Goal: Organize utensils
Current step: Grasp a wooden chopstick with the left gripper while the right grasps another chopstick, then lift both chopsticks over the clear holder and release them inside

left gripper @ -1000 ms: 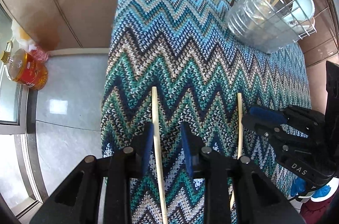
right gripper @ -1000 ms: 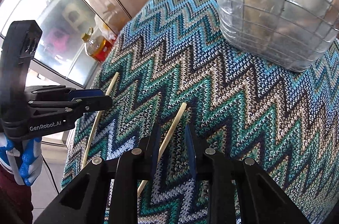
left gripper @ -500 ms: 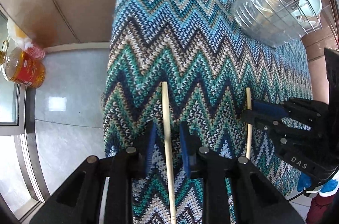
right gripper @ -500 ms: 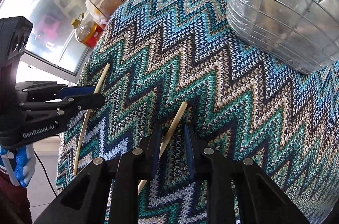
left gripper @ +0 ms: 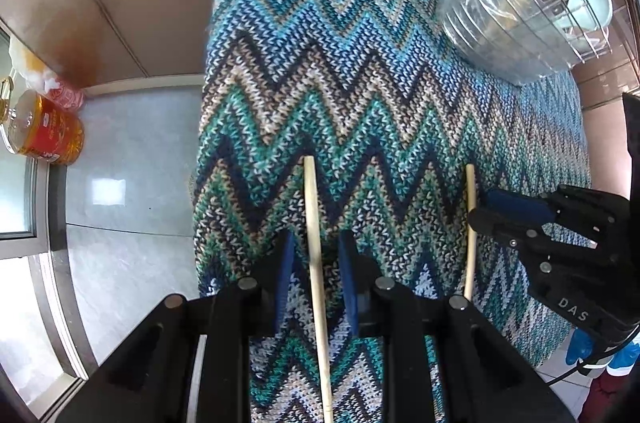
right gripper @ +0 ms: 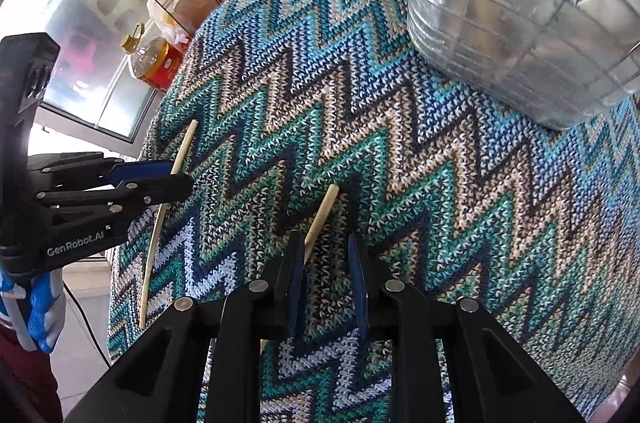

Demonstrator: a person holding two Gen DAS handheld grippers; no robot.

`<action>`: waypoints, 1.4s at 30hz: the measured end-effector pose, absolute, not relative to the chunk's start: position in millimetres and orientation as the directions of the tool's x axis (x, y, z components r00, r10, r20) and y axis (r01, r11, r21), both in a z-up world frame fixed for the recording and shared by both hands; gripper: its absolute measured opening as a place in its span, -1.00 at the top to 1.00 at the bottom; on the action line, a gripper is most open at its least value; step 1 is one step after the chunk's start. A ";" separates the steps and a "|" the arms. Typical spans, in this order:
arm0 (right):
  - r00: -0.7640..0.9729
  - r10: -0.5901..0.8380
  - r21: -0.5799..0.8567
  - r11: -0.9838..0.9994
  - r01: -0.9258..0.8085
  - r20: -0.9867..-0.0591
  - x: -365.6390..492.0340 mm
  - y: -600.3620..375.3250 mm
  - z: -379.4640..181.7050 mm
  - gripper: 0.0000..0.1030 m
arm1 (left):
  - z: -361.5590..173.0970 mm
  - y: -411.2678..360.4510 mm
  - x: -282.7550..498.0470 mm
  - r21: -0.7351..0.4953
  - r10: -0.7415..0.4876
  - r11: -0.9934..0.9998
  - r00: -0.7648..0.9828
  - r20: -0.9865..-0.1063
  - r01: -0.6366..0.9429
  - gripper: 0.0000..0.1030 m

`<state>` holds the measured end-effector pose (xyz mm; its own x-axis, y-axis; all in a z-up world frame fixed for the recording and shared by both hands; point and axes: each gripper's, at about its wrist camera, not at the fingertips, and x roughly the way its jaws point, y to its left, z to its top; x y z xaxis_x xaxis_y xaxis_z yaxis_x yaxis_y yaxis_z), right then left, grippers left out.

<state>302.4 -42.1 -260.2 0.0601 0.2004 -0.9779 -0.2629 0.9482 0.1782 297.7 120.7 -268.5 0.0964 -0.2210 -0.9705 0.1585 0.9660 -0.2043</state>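
Note:
Two wooden chopsticks lie on a zigzag-knit cloth. My left gripper (left gripper: 314,263) is open with one chopstick (left gripper: 314,223) lying between its blue pads. My right gripper (right gripper: 326,263) is open, its jaws straddling the other chopstick (right gripper: 326,207), which sits close to the left pad. Each gripper shows in the other's view: the right gripper (left gripper: 486,207) beside its chopstick (left gripper: 470,195), the left gripper (right gripper: 176,173) over its chopstick (right gripper: 182,153). A wire rack (left gripper: 560,3) with a clear plastic holder (right gripper: 500,23) at the far right holds several chopsticks.
A pale bowl (left gripper: 592,3) sits in the rack. A bottle of oil (left gripper: 44,131) stands on the floor at the left, past the cloth's edge (left gripper: 200,183). Brown cabinet doors are behind the table.
Both grippers have lowered and moved forward along their chopsticks. The jaws have stayed open and the chopsticks have not moved on the cloth.

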 end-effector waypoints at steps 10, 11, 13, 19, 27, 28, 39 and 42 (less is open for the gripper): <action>0.073 0.190 0.162 0.946 -0.280 -0.979 306.5 -18.8 -273.0 0.64 | -272.8 110.2 298.5 -0.168 -0.191 0.967 0.113 -0.975 0.191 0.59; 0.075 0.191 0.164 0.946 -0.280 -0.979 306.3 -17.9 -274.1 0.67 | -272.3 110.1 297.2 -0.160 -0.184 0.968 0.116 -0.976 0.192 0.60; 0.077 0.206 0.179 0.947 -0.268 -0.975 303.7 -23.0 -275.3 0.71 | -271.8 105.3 294.8 -0.145 -0.170 0.971 0.117 -0.979 0.192 0.59; 0.084 0.256 0.229 0.942 -0.246 -0.963 302.4 -33.7 -276.7 0.77 | -269.3 84.8 292.0 -0.093 -0.119 0.977 0.125 -0.985 0.194 0.64; 0.100 0.351 0.324 0.921 -0.217 -0.931 298.4 -64.6 -273.9 0.85 | -266.2 60.0 290.8 -0.068 -0.090 0.984 0.131 -0.987 0.165 0.89; 0.107 0.366 0.338 0.916 -0.215 -0.924 297.1 -69.0 -271.4 0.87 | -265.2 61.2 289.4 -0.071 -0.093 0.985 0.133 -0.987 0.159 0.89; 0.236 0.513 0.454 0.851 -0.264 -0.825 260.7 -125.9 -218.7 0.89 | -228.3 88.1 259.6 -0.098 -0.121 0.989 0.228 -0.966 0.108 0.90; 0.293 0.539 0.460 0.836 -0.298 -0.790 244.8 -133.0 -198.8 0.89 | -211.6 97.5 248.3 -0.102 -0.127 0.989 0.275 -0.953 0.105 0.91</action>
<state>244.8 -133.0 -198.8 0.2934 0.5390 -0.7895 -0.2982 0.8363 0.4601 248.3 97.5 -211.7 0.2745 -0.1272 -0.9531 0.1046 0.9893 -0.1019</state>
